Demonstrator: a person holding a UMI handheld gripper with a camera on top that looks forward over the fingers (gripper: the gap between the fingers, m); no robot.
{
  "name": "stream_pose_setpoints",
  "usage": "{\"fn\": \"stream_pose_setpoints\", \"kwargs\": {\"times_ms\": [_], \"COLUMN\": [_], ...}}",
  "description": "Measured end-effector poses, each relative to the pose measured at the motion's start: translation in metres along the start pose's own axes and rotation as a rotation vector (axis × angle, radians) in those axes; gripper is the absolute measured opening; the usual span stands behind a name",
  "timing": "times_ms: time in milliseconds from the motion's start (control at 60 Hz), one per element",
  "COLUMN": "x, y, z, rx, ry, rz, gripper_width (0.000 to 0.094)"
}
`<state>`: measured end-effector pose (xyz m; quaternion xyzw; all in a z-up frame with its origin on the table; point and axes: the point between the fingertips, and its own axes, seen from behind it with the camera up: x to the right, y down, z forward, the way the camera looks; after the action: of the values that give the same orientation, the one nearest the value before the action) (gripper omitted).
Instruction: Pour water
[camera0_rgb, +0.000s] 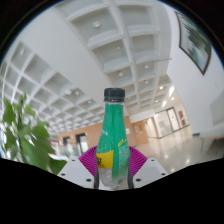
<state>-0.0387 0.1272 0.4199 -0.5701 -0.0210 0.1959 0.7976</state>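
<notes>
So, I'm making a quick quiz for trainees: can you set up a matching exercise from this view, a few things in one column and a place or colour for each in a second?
Column 1:
1. green plastic bottle
2. round bottle cap
3. leafy green plant
4. framed picture

Column 2:
A. high on the wall
B. between the gripper fingers, gripped by the pink pads
C. black
D. beside the bottle, beyond the fingers

Pairs: 1-B, 2-C, 3-D, 4-A

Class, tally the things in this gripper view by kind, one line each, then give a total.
Bottles: 1, green bottle with black cap, pressed between the fingers of the gripper
Plants: 1, leafy plant
Framed pictures: 1, wall picture
Total: 3
</notes>
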Motion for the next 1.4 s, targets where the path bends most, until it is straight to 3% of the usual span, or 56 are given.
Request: {"fn": "stream_pose_setpoints", "kwargs": {"times_ms": [100, 367, 517, 617, 767, 850, 883, 1050, 1400], "x": [0.056, 0.186, 0.215, 0.216, 0.218, 0.214, 0.213, 0.198, 0.093], "y": [0.061, 0.232, 0.291, 0.289, 0.293, 0.304, 0.302, 0.266, 0.166], "z": [0.006, -0.063, -0.091, -0.092, -0.095, -0.105, -0.11, -0.148, -0.311], "rx": [-0.095, -0.48, -0.595, -0.557, -0.58, -0.666, -0.674, -0.69, -0.726], "ry": [0.084, 0.232, 0.269, 0.272, 0.284, 0.283, 0.287, 0.331, 0.402], "rz": [-0.177, -0.316, -0.27, -0.271, -0.27, -0.221, -0.217, -0.271, -0.252], "gripper_width": [0.0384, 0.0383, 0.0387, 0.0396, 0.0572, 0.0872, 0.0833, 0.0854, 0.0854]}}
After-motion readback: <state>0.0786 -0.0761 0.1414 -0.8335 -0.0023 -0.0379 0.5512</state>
